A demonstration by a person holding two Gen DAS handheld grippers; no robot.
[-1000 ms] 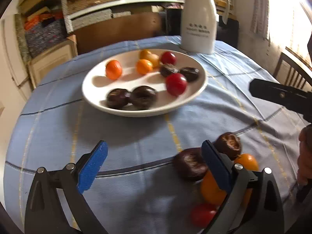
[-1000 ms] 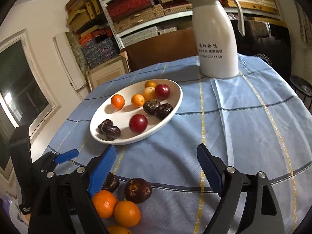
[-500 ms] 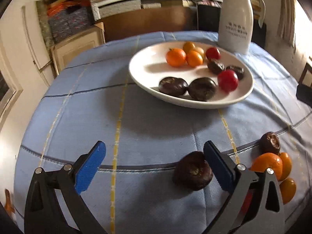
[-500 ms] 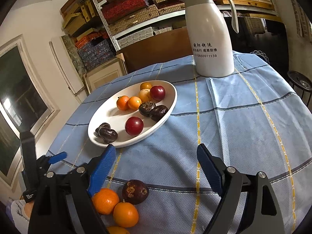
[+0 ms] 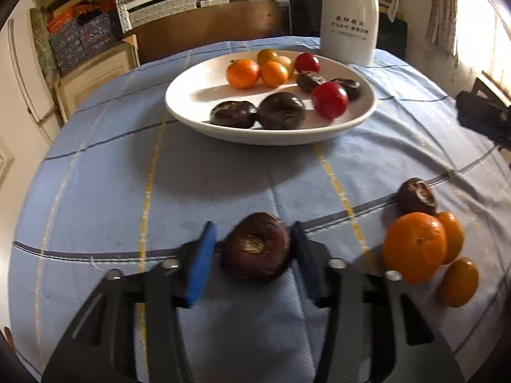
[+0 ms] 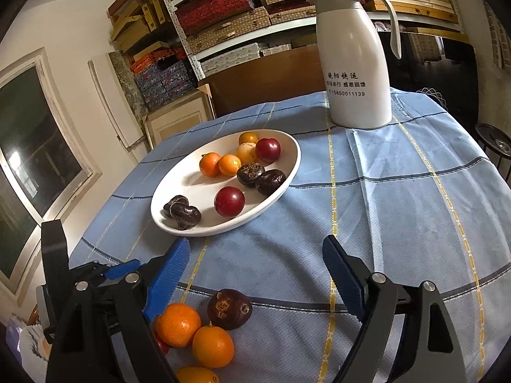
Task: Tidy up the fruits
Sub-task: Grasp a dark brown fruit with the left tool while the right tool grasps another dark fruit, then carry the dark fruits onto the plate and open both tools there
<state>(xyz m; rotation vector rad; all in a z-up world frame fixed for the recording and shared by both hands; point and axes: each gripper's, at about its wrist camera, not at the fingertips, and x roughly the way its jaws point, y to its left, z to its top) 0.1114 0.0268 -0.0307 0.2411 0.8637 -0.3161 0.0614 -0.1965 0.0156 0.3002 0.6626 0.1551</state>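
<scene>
My left gripper (image 5: pixel 254 249) is shut on a dark brown fruit (image 5: pixel 255 250) on the blue tablecloth near the front edge. To its right lie another dark fruit (image 5: pixel 416 196) and three oranges (image 5: pixel 414 247). A white plate (image 5: pixel 191 108) beyond holds several fruits: oranges, red ones and dark ones. My right gripper (image 6: pixel 255 271) is open and empty above the cloth. In its view the plate (image 6: pixel 191 191) is ahead on the left, with a dark fruit (image 6: pixel 229 309) and oranges (image 6: pixel 178 324) near its left finger. The left gripper (image 6: pixel 105 269) shows at far left.
A tall white jug (image 5: pixel 349 19) stands behind the plate; it also shows in the right wrist view (image 6: pixel 356 57). Shelves with boxes (image 6: pixel 223 16) line the back wall. The round table's edge (image 5: pixel 19 255) curves close on the left.
My left gripper has moved onto the loose dark fruit and closed its fingers on it. My right gripper has stayed open, shifting only slightly.
</scene>
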